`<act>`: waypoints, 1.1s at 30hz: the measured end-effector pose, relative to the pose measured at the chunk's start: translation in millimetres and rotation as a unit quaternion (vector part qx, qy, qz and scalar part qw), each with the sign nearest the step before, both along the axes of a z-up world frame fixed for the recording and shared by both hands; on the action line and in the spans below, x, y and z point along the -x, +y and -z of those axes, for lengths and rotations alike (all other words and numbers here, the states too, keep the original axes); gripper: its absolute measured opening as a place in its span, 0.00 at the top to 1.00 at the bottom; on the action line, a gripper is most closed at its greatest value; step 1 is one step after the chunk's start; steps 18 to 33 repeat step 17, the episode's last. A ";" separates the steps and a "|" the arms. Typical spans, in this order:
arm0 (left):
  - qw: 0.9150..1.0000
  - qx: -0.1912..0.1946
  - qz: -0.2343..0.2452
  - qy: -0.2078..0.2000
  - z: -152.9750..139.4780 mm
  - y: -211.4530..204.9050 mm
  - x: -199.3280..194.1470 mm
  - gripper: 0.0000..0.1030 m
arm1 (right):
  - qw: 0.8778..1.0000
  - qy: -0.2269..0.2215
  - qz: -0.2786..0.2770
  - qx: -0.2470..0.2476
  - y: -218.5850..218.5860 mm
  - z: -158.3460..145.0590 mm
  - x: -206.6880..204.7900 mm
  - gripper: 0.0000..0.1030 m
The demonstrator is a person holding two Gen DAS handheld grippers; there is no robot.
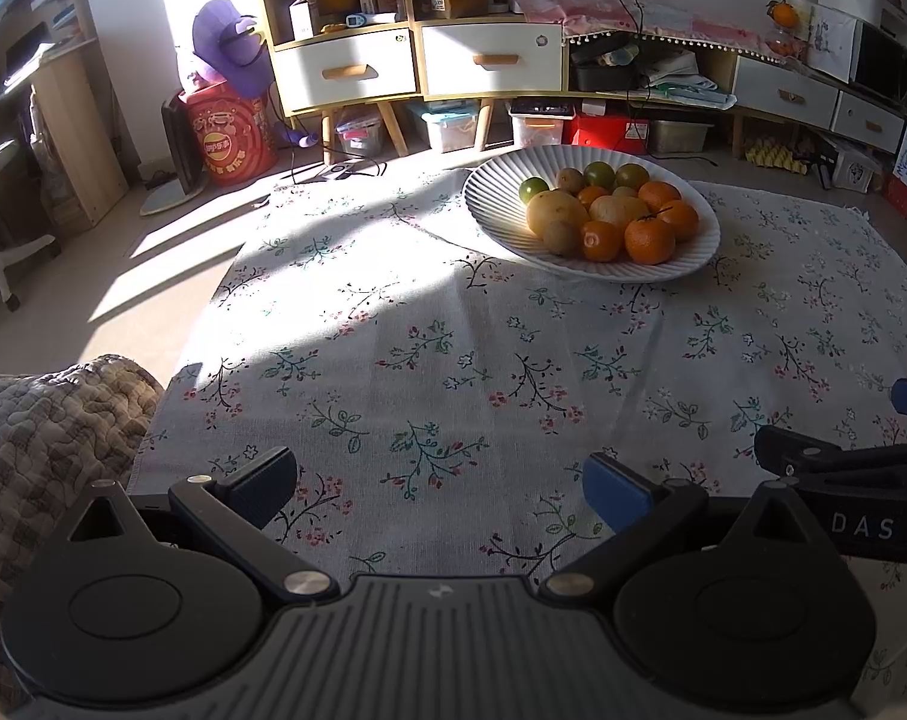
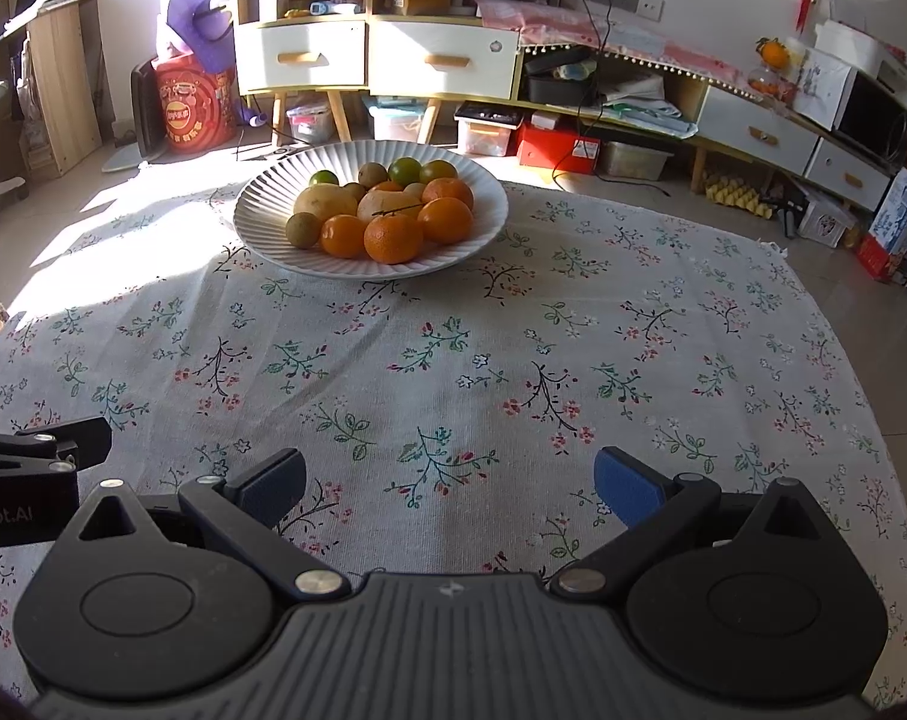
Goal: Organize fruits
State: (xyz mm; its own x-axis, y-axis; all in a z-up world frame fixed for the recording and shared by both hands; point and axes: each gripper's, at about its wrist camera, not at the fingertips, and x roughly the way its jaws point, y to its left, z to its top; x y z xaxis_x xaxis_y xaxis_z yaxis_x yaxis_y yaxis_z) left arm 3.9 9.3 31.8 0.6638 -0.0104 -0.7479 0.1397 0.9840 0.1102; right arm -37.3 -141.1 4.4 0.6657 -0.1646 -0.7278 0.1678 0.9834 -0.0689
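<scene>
A white ribbed bowl [image 1: 501, 228] [image 2: 261, 240] stands at the far side of a floral tablecloth [image 1: 429, 372] [image 2: 453, 372]. It holds several fruits: oranges [image 1: 649, 240] [image 2: 393, 238], green limes [image 1: 534, 187] [image 2: 405, 170], brown kiwis [image 1: 560, 237] [image 2: 303, 230] and yellowish pears [image 1: 556, 211] [image 2: 324, 201]. My left gripper [image 1: 438, 489] is open and empty, low over the cloth, well short of the bowl. My right gripper [image 2: 450, 486] is open and empty, likewise near the front. Part of the right gripper [image 1: 843, 462] shows at the right of the left wrist view.
A quilted cushion [image 1: 45, 432] lies at the cloth's left front corner. Behind the cloth stand white-drawer cabinets [image 1: 417, 60] [image 2: 381, 60], storage boxes on the floor, a red drum [image 1: 231, 132] and a purple toy [image 1: 231, 42]. Sunlight falls across the cloth's left part.
</scene>
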 end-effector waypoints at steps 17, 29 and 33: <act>1.000 0.001 -0.003 0.005 1.8 -0.2 0.6 0.08 | 1.000 0.001 0.000 0.000 0.7 1.0 0.1 0.00; 1.000 0.001 -0.003 0.005 1.8 -0.2 0.6 0.08 | 1.000 0.001 0.000 0.000 0.7 1.0 0.1 0.00; 1.000 0.001 -0.003 0.005 1.8 -0.2 0.6 0.08 | 1.000 0.001 0.000 0.000 0.7 1.0 0.1 0.00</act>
